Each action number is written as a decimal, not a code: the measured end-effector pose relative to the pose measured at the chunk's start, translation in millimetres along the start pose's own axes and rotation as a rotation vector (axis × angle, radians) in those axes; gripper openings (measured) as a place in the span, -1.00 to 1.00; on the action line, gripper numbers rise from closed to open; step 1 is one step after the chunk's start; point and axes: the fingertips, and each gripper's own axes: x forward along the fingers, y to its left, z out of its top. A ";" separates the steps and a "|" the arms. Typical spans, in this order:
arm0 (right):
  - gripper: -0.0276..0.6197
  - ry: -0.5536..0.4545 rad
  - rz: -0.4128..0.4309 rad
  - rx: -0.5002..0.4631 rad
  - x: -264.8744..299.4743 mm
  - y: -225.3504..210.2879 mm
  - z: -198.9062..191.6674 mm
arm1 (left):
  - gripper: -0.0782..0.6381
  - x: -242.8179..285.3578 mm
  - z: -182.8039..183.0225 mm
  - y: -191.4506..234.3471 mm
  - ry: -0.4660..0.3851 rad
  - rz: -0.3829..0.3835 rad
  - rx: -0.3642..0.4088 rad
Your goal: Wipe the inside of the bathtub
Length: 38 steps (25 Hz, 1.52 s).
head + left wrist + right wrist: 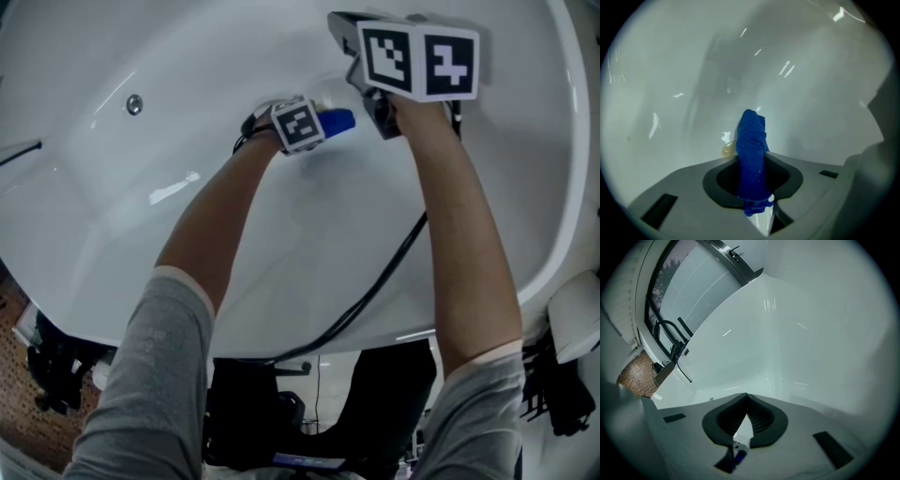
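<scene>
At the upper left of the head view, a small round metal fitting (134, 104) sits on the white bathtub (141, 216) wall. Just above centre, our left gripper (752, 164) is clenched on a rolled blue cloth (752, 136), which pokes past its jaw tips toward the tub's inner surface. At upper right, our right gripper (746, 398) is pinched tip to tip, holding nothing.

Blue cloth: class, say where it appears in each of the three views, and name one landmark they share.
Head view: blue cloth upper middle, beside the marker cube of the left gripper.
Left gripper view: centre, clamped upright between the jaws.
Right gripper view: not clearly in it; only a tiny blue speck low down.
Shared landmark: the white bathtub wall.
</scene>
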 end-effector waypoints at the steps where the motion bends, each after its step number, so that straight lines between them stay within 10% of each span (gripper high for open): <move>1: -0.89 -0.001 0.001 0.001 0.5 -0.3 0.7 | -0.47 -4.6 -7.7 10.0 0.033 0.029 -0.018; 13: -0.89 -0.002 0.002 0.001 -1.9 2.2 1.9 | -0.47 -38.7 -6.9 75.3 0.050 0.239 0.016; 27: -0.89 -0.011 0.003 0.000 -2.6 2.6 5.8 | -0.47 0.4 -13.0 -3.9 0.190 0.013 0.079; 38: -0.89 -0.017 0.000 -0.010 -5.4 4.2 11.3 | -0.47 2.2 -17.6 -10.7 0.171 -0.016 0.048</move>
